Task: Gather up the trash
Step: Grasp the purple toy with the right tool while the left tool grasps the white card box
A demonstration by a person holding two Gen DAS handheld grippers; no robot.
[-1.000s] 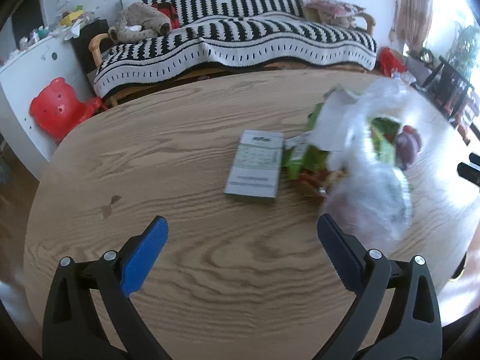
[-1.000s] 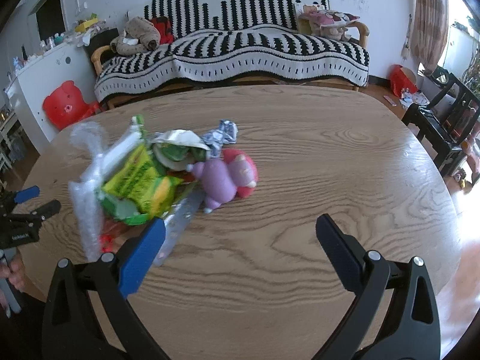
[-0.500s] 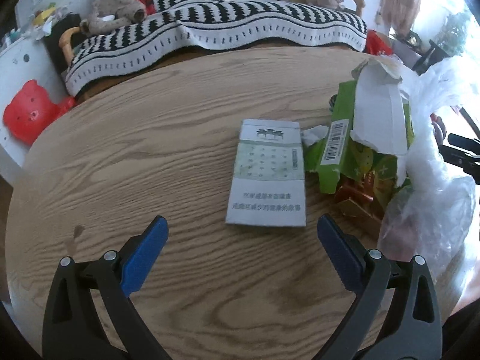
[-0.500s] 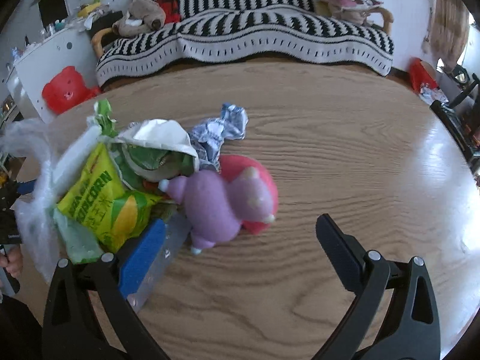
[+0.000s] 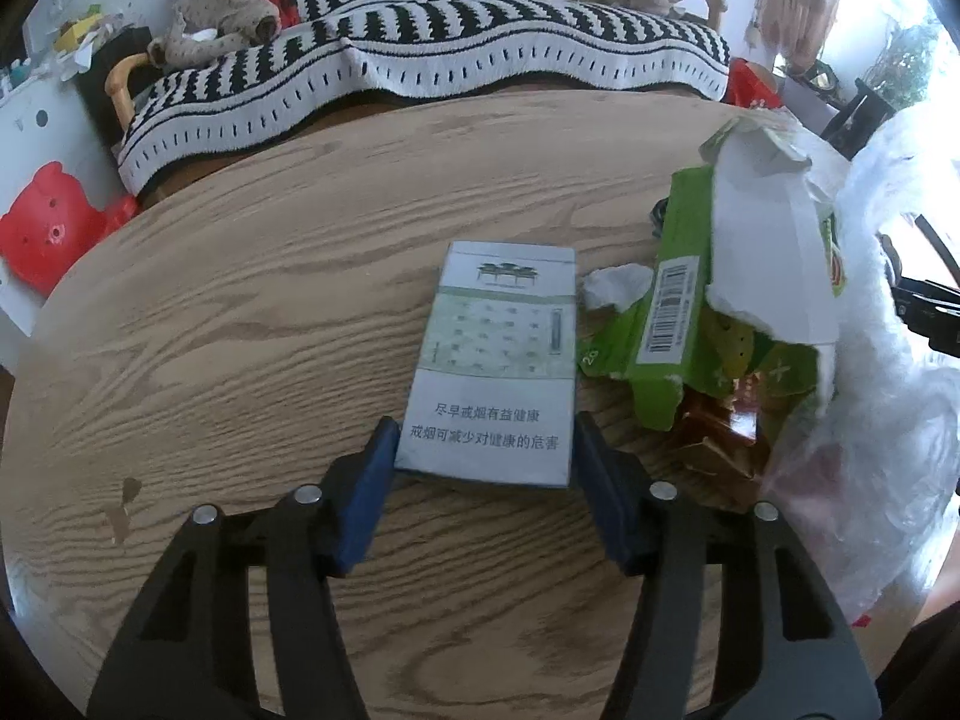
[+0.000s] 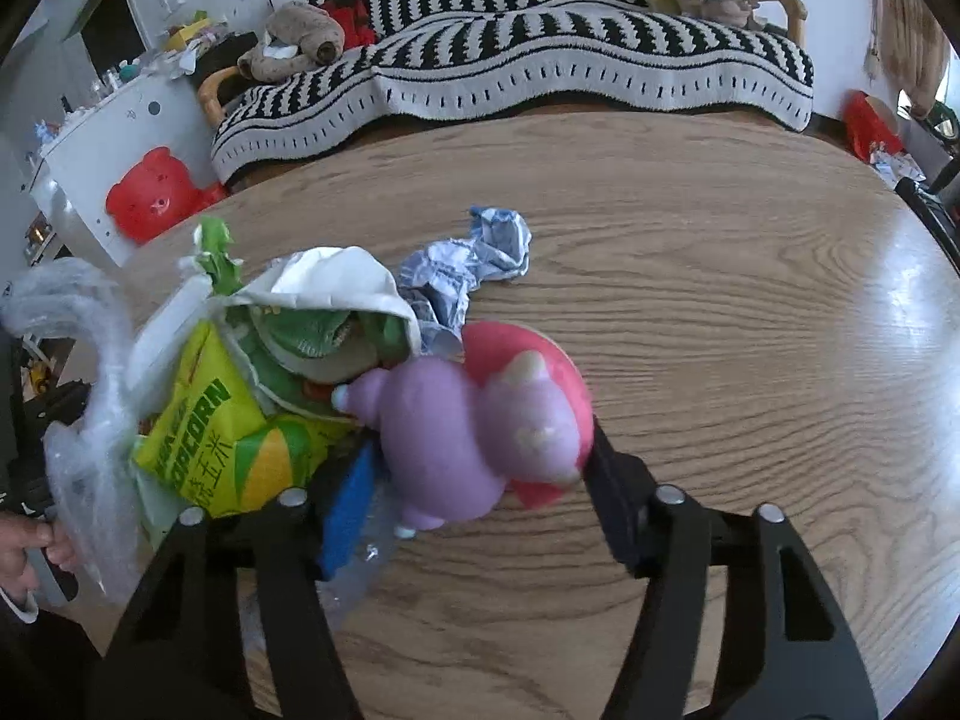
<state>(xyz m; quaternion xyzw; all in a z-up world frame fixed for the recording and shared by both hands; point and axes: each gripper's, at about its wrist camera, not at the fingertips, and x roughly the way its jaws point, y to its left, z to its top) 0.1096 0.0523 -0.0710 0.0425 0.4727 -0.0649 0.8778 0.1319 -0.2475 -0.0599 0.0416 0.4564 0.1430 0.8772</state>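
Note:
In the left wrist view a white and pale green cigarette box (image 5: pixel 498 366) lies flat on the wooden table (image 5: pixel 240 330). My left gripper (image 5: pixel 483 471) is shut on the box's near end, its blue pads against both sides. To the right lies a pile of green torn wrappers (image 5: pixel 708 324) and a clear plastic bag (image 5: pixel 876 360). In the right wrist view my right gripper (image 6: pixel 480 474) is shut on a purple and pink soft toy (image 6: pixel 480 426). Beside it lie a yellow popcorn wrapper (image 6: pixel 204 438), green packaging and crumpled foil (image 6: pixel 474 264).
A striped sofa (image 5: pixel 420 54) with a plush toy stands behind the table. A red bear-shaped stool (image 5: pixel 54 222) stands at the left by a white cabinet. Dark chairs stand at the far right. A clear plastic bag (image 6: pixel 90 396) lies at the left in the right wrist view.
Both grippers moved forward and closed. The left one closed on the cigarette box, the right one on the purple and pink toy.

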